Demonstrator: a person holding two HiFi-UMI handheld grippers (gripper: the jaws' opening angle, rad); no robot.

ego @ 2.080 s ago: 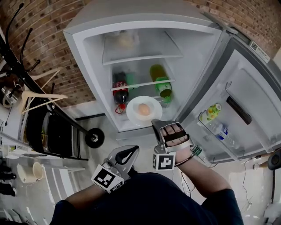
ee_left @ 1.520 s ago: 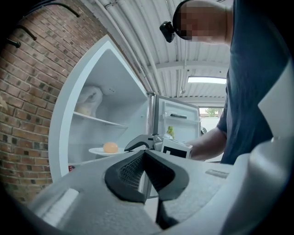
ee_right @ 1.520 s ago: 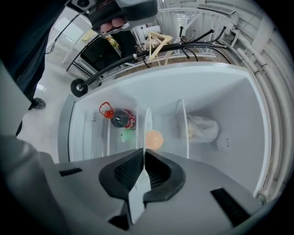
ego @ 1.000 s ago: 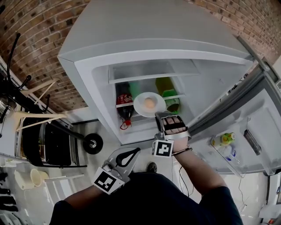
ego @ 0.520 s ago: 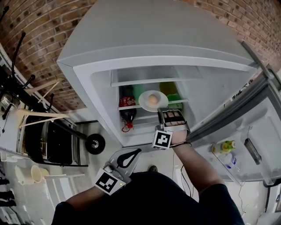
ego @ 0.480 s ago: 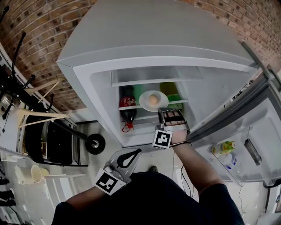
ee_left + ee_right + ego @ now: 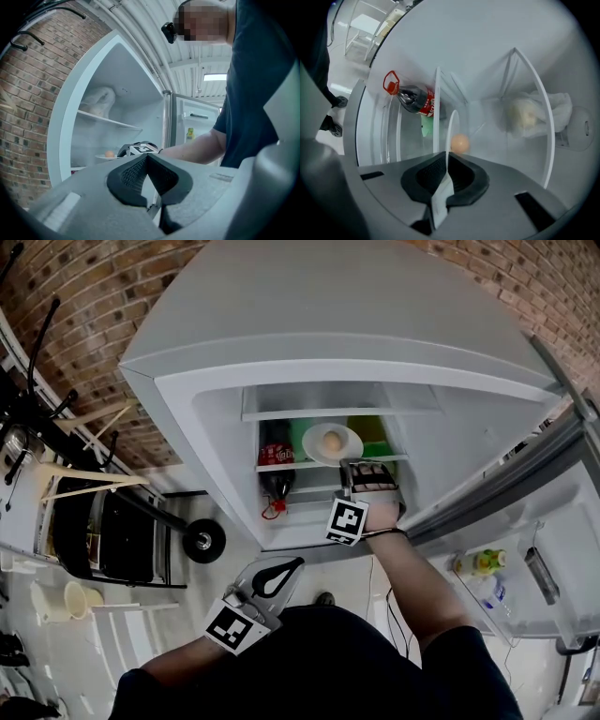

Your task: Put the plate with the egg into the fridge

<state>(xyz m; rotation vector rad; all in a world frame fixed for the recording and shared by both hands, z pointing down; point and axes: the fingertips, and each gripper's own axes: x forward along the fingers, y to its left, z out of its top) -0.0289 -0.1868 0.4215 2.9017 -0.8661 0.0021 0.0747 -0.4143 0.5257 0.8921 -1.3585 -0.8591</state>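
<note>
Right gripper view, claw: the right gripper [image 7: 447, 159] is pinched almost closed on the rim of the plate [image 7: 451, 125], seen edge-on as a thin white line rising from the pads.
Egg: the egg [image 7: 460, 143] sits on the plate just past the pads, at frame centre.
Head view, same grip: only here does the plate show as a full white disc with the egg in its middle. It is held inside the fridge [image 7: 328, 324] opening at upper centre, level with the glass shelf [image 7: 281, 465]. Whether it rests on the shelf cannot be told.
Left gripper: the left gripper [image 7: 146, 161] has its jaws pressed together with nothing between them. In the head view it hangs low and left of centre, well apart from the fridge.
Around the plate: a cola bottle [image 7: 415, 99] lies just left of it, and a green bottle [image 7: 375, 435] stands to the right in the head view.
Upper shelf: a pale bagged item [image 7: 529, 115] shows in both gripper views, but the head view hides it.
Door: the open door [image 7: 525, 521] at right holds small bottles [image 7: 478, 563].
Surroundings: a brick wall [image 7: 84, 296] fills the upper left.
</note>
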